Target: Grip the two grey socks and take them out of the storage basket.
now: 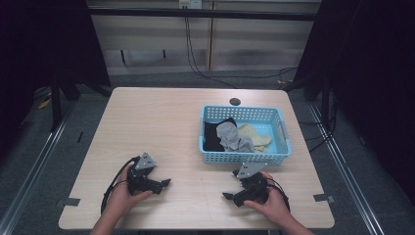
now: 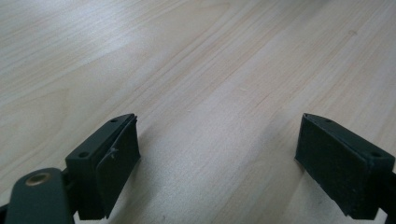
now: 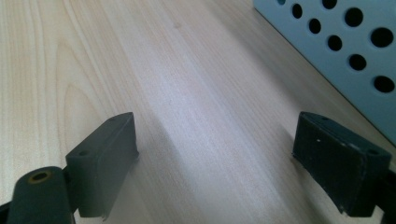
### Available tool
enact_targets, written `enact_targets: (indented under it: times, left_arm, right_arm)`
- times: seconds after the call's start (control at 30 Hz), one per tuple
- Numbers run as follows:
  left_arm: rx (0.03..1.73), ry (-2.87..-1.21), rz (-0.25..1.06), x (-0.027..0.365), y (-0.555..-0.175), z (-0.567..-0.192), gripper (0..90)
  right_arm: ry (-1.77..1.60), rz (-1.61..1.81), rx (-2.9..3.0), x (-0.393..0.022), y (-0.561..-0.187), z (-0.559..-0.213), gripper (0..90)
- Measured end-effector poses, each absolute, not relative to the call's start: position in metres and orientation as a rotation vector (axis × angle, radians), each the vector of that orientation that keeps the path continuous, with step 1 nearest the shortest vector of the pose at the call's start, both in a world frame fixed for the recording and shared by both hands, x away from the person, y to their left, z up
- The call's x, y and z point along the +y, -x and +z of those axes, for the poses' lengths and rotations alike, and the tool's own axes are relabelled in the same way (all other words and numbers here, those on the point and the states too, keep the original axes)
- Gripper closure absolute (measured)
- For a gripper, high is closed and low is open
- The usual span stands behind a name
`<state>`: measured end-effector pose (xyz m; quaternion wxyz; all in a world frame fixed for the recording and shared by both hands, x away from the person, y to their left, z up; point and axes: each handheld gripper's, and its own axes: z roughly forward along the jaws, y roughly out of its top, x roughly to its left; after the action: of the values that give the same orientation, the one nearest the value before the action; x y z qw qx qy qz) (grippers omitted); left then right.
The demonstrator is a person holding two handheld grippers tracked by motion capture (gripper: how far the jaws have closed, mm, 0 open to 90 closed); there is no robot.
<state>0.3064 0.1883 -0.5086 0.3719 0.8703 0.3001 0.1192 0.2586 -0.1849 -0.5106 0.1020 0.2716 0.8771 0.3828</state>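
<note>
Fingers, left: on my left gripper (image 1: 164, 183) they stand spread wide with nothing between them; the pads (image 2: 116, 163) hover low over bare wood.
Fingers, right: on my right gripper (image 1: 228, 196) they are released too, parted as far as they go, with only wood grain between the pads (image 3: 109, 161).
Hands: both rest near the front edge of the surface (image 1: 161, 117), well apart, grippers pointing toward each other.
Basket: the blue perforated basket (image 1: 243, 157) sits just beyond my right gripper, its holed wall (image 3: 345, 51) close beside my right fingers.
Contents: black cloth (image 1: 212, 134), crumpled grey cloth (image 1: 232, 137), tan cloth (image 1: 254, 134), all inside the basket.
</note>
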Motion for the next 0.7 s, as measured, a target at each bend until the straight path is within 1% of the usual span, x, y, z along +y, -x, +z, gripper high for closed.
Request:
enact_targets:
  times: [0.17, 0.3, 0.33, 0.43, 0.47, 0.5, 0.53, 0.57, 0.6, 0.7]
  left_arm:
    - [0.770, -2.230, 0.306, 0.188, -0.306, -0.509, 12.7]
    - [0.773, -2.230, 0.307, 0.188, -0.306, -0.508, 12.7]
    - [0.772, -2.229, 0.306, 0.188, -0.306, -0.509, 12.7]
    - [0.772, -2.229, 0.304, 0.188, -0.306, -0.509, 12.7]
    - [0.771, -2.231, 0.309, 0.188, -0.306, -0.509, 12.7]
    - [0.771, -2.231, 0.309, 0.188, -0.306, -0.509, 12.7]
    - [0.771, -2.231, 0.309, 0.188, -0.306, -0.509, 12.7]
    - [0.771, -2.231, 0.309, 0.188, -0.306, -0.509, 12.7]
    - [0.771, -2.231, 0.309, 0.188, -0.306, -0.509, 12.7]
    - [0.771, -2.231, 0.309, 0.188, -0.306, -0.509, 12.7]
  right_arm:
    - [-0.829, 1.094, 2.613, -0.185, -0.258, -0.507, 14.3]
    - [-0.877, 1.045, 2.686, -0.186, -0.263, -0.498, 15.4]
    - [-0.872, 0.994, 2.733, -0.187, -0.265, -0.487, 16.1]
    - [-0.841, 0.955, 2.785, -0.187, -0.268, -0.478, 16.6]
    - [-0.815, 0.872, 2.833, -0.186, -0.269, -0.465, 20.7]
    - [-0.815, 0.872, 2.833, -0.186, -0.269, -0.465, 20.7]
    - [-0.784, 0.733, 2.897, -0.185, -0.272, -0.454, 21.3]
    - [-0.784, 0.733, 2.897, -0.185, -0.272, -0.454, 21.3]
    - [-0.775, 0.652, 2.946, -0.184, -0.275, -0.446, 23.3]
    - [-0.781, 0.603, 2.963, -0.186, -0.279, -0.434, 24.9]
